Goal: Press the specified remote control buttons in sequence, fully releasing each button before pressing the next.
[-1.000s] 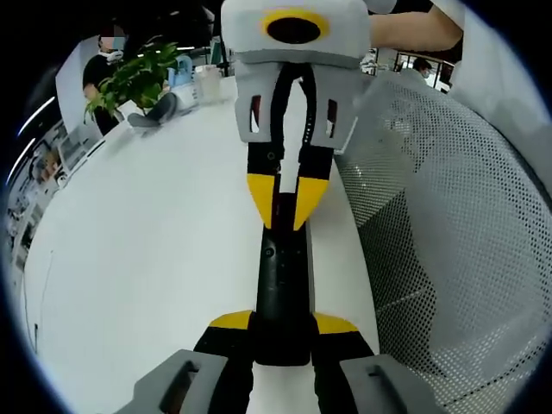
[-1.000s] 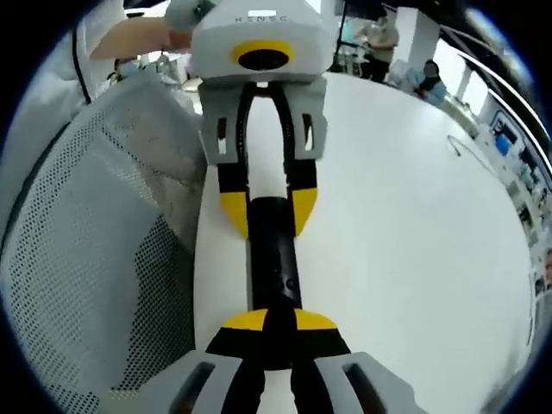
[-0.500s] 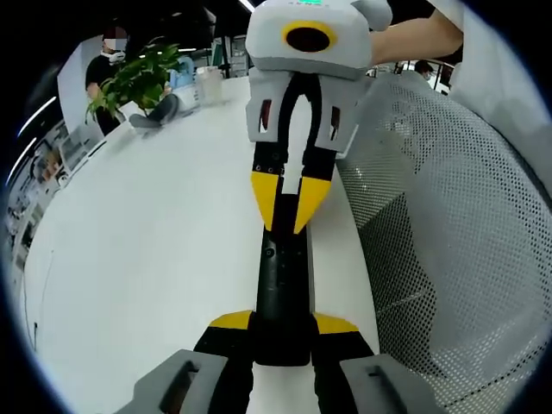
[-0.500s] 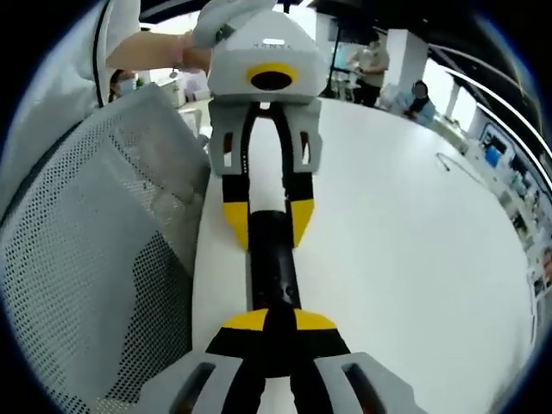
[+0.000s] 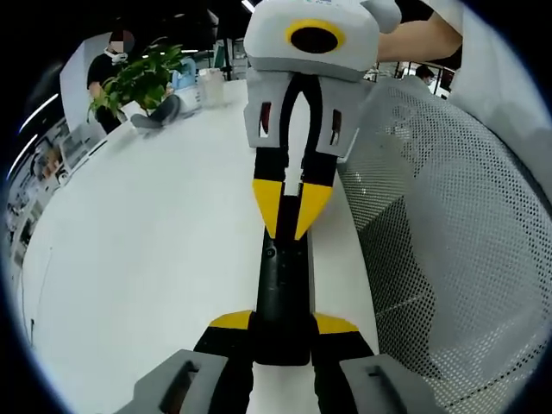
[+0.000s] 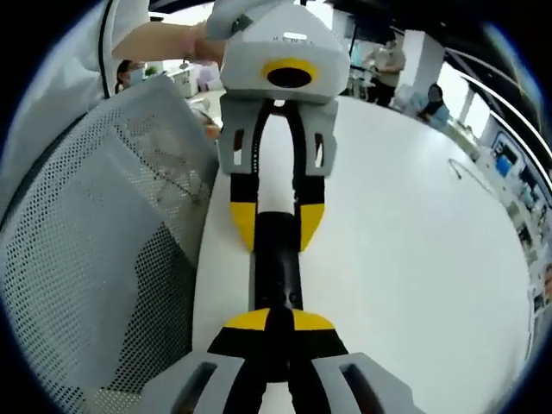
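A long black remote control (image 5: 283, 276) lies just above the white table, pointing away along my left gripper's jaws. My left gripper (image 5: 283, 323) is shut on its near end, one yellow tip on each side. My right gripper (image 5: 291, 226) comes in from the top of the left gripper view. Its yellow tips are drawn together to a point on the remote's upper face. In the right gripper view the remote (image 6: 276, 267) runs from my right gripper (image 6: 271, 321), shut over it, to the left gripper (image 6: 277, 228) clamping the far end.
The white table (image 5: 155, 233) spreads out beside the remote. A white mesh chair back (image 5: 448, 233) stands close along the other side and appears again (image 6: 103, 241). A potted plant (image 5: 138, 82) and seated people are at the far edge. A person's bare forearm (image 5: 423, 34) holds the right gripper.
The right gripper's tips have crept slightly along the remote toward the left gripper's end and look more tightly together. The left gripper's hold is unchanged.
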{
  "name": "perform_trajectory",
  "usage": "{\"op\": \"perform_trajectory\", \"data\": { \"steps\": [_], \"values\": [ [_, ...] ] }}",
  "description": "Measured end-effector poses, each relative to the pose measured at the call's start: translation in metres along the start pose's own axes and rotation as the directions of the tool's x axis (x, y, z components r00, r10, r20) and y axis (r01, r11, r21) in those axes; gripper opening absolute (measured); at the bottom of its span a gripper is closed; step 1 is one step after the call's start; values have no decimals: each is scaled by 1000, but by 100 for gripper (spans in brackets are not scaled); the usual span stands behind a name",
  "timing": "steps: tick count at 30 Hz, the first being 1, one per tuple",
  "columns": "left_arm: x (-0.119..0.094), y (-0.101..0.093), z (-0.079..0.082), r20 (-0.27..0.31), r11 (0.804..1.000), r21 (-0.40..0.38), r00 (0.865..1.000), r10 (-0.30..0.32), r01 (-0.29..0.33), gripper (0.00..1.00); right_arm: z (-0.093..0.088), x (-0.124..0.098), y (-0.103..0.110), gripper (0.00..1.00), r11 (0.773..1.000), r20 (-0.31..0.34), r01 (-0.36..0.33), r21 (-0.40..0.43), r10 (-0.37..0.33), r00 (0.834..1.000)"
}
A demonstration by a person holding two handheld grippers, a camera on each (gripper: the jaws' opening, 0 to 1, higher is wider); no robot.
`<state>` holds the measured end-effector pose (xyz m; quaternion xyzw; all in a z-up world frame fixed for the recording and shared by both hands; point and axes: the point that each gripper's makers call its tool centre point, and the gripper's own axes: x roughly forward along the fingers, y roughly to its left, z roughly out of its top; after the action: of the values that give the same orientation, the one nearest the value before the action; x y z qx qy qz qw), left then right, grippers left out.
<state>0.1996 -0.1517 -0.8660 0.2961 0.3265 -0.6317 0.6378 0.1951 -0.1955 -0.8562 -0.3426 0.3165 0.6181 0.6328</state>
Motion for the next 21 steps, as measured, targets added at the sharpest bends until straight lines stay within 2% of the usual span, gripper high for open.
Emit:
{"op": "perform_trajectory", "data": {
  "steps": [7,10,12,15,16,17,19,21],
  "values": [
    [1,0,0,3,1000,4,1000,2,-2,24,0,1,0,3,1000,-18,-15,21,15,1000],
    [1,0,0,6,1000,4,1000,1,-1,24,-1,1,0,3,1000,-55,-28,10,29,998],
    [1,0,1,0,1000,8,1000,3,-3,24,-1,2,0,3,999,-86,-35,34,38,996],
    [1,-1,0,-5,1000,13,1000,7,-7,24,-1,3,1,3,999,-160,-32,9,33,987],
    [1,-1,0,-3,1000,11,1000,8,-8,24,-1,4,1,3,999,-170,-28,29,33,985],
    [1,-1,0,1,1000,9,1000,12,-12,24,-1,4,1,3,999,-168,-36,20,38,985],
    [1,-1,0,14,1000,-4,1000,20,-20,24,-2,3,0,3,997,-157,-34,72,45,987],
    [1,-1,0,26,999,-12,999,30,-30,24,-3,2,1,3,999,-144,-31,43,37,989]
  ]
}}
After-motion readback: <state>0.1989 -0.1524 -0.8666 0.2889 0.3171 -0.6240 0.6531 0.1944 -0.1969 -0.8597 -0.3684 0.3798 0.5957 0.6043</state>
